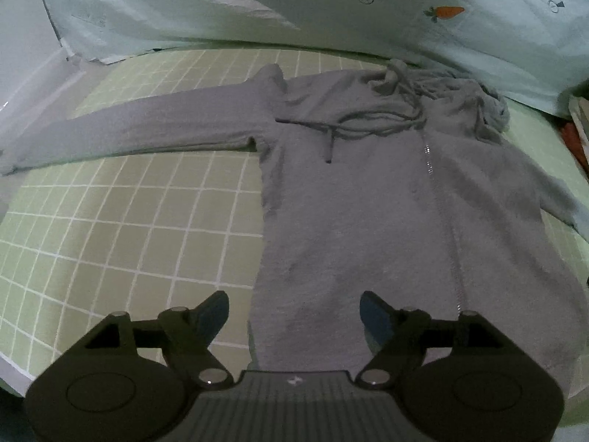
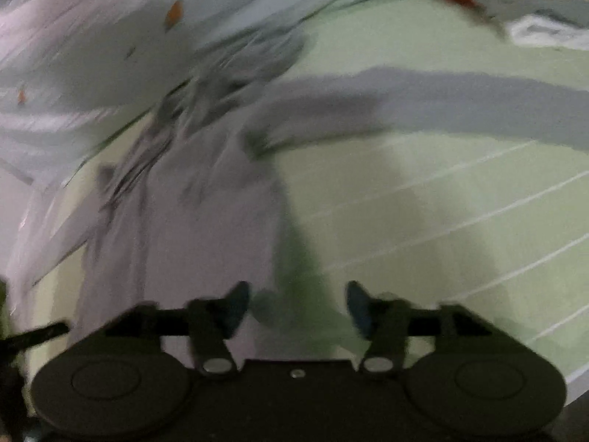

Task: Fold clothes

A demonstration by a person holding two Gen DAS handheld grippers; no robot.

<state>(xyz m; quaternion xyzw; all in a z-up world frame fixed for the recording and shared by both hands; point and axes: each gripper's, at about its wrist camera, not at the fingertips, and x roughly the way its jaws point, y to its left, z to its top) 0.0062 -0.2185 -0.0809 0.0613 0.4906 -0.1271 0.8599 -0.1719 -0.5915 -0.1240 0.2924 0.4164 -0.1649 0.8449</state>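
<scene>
A grey zip hoodie (image 1: 368, 191) lies flat, front up, on a green checked bed sheet (image 1: 129, 221). Its left sleeve (image 1: 129, 129) stretches out to the left and its hood (image 1: 478, 103) is bunched at the top near the drawstrings. My left gripper (image 1: 294, 313) is open and empty, over the hoodie's bottom left corner. In the blurred right wrist view the hoodie's body (image 2: 184, 239) is at the left and its other sleeve (image 2: 460, 107) runs out to the right. My right gripper (image 2: 298, 305) is open and empty at the hoodie's right side edge.
A pale quilt with carrot prints (image 1: 331, 3) lies bunched along the far side of the bed. Other clothes, red and white (image 2: 533, 25), are heaped at the far right. The bed's left edge (image 1: 22, 84) meets a white surface.
</scene>
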